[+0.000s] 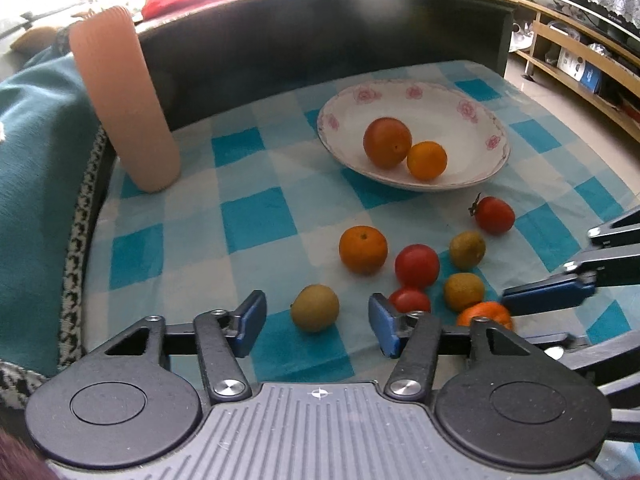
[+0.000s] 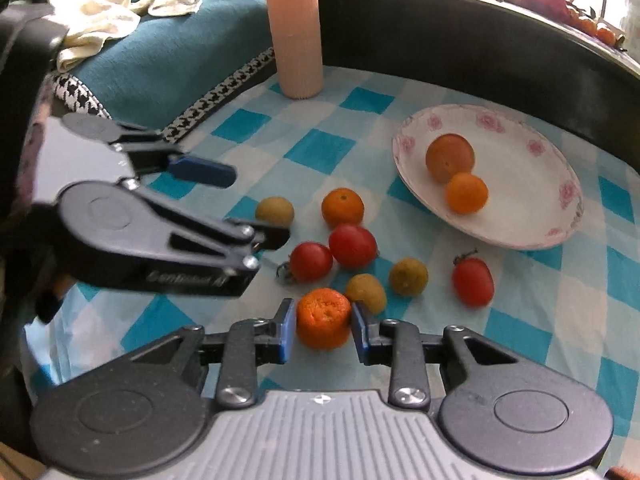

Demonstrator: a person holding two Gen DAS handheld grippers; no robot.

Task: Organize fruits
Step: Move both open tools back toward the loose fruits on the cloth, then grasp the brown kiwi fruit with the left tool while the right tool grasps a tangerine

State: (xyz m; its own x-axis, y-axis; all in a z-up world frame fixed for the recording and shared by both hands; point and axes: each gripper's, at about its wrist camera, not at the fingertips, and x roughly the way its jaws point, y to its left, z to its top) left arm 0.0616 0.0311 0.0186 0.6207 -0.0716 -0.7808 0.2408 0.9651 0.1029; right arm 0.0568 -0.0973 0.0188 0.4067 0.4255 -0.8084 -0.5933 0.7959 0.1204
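A white floral plate [image 1: 480, 120] [image 2: 532, 216] holds two oranges [image 1: 387, 142] [image 2: 467, 193]. Loose on the checked cloth lie an orange [image 1: 363, 249], red tomatoes [image 1: 417, 265] [image 2: 473, 281] and several greenish-brown fruits [image 1: 315, 307] [image 2: 409, 276]. My right gripper [image 2: 323, 327] has its pads touching both sides of a wrinkled orange [image 2: 323, 318] [image 1: 485, 314] that rests on the cloth. My left gripper [image 1: 316, 320] is open and empty, its fingers either side of a greenish-brown fruit just ahead. In the right wrist view the left gripper [image 2: 240, 204] hovers over the fruit pile's left side.
A tall ribbed peach cylinder [image 1: 124, 100] [image 2: 297, 28] stands at the cloth's back left. A dark curved wall [image 1: 320, 40] borders the far side. A teal blanket [image 1: 36, 180] lies to the left. Wooden shelves [image 1: 580, 60] stand beyond the right edge.
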